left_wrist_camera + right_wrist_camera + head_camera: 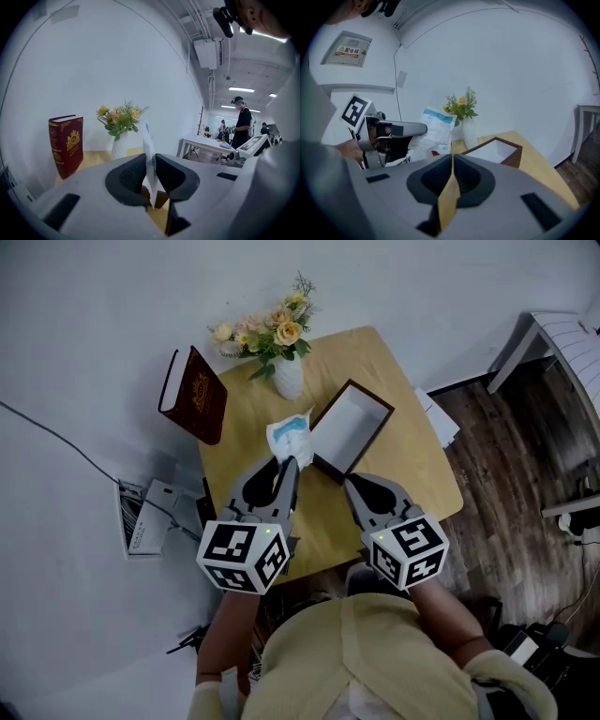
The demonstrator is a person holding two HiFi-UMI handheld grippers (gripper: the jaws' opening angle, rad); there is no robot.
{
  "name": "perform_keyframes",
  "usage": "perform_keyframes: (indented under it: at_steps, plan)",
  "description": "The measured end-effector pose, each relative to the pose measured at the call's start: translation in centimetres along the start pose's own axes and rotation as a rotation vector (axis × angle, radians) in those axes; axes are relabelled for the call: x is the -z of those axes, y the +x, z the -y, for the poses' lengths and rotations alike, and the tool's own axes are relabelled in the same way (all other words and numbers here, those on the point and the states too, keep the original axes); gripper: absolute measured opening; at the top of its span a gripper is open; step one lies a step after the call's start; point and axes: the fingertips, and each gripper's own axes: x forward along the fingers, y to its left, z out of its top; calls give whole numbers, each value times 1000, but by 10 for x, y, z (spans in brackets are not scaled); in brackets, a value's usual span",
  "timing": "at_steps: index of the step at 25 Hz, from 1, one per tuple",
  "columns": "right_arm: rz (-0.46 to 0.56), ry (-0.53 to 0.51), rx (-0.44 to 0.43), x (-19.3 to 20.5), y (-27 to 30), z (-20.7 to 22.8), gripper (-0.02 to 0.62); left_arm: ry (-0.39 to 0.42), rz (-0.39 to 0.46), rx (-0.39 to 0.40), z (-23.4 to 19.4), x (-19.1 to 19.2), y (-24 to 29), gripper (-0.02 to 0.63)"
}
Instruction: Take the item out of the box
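print on the packet (290,437) is too small to read in any view.

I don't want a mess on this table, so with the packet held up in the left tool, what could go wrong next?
The left tool pinches the thin packet only by its near edge, so it may slip out. The flower vase stands close beyond the packet; a forward swing could tip it.

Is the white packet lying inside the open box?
No, the left gripper holds the white packet clamped in its jaws, outside the box, whose inside is bare.
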Motion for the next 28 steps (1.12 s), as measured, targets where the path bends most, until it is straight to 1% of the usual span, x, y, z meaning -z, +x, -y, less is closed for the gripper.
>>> perform_keyframes:
  at_steps: [3, 6, 10, 15, 18, 21, 28]
  plan:
    - [-1, -7, -3, 1, 1, -9, 32, -49, 60, -39, -10, 2, -20, 75]
    - [-5, -15, -6, 3, 1, -18, 31, -83, 76, -56, -16, 11, -32, 75]
    - [-10, -29, -12, 4, 2, -28, 31, -73, 95, -101, -25, 20, -45, 75]
    - [-20, -42, -16, 6, 4, -35, 31, -47, 132, -137, -31, 27, -58, 75]
    - [-22, -48, -21, 7, 5, -39, 31, -57, 145, -158, -36, 35, -67, 75]
    - [-23, -49, -27, 8, 6, -42, 31, -72, 149, -168, -39, 43, -73, 75]
    - [-29, -54, -39, 12, 10, -48, 32, -72, 138, -203, -43, 59, -88, 75]
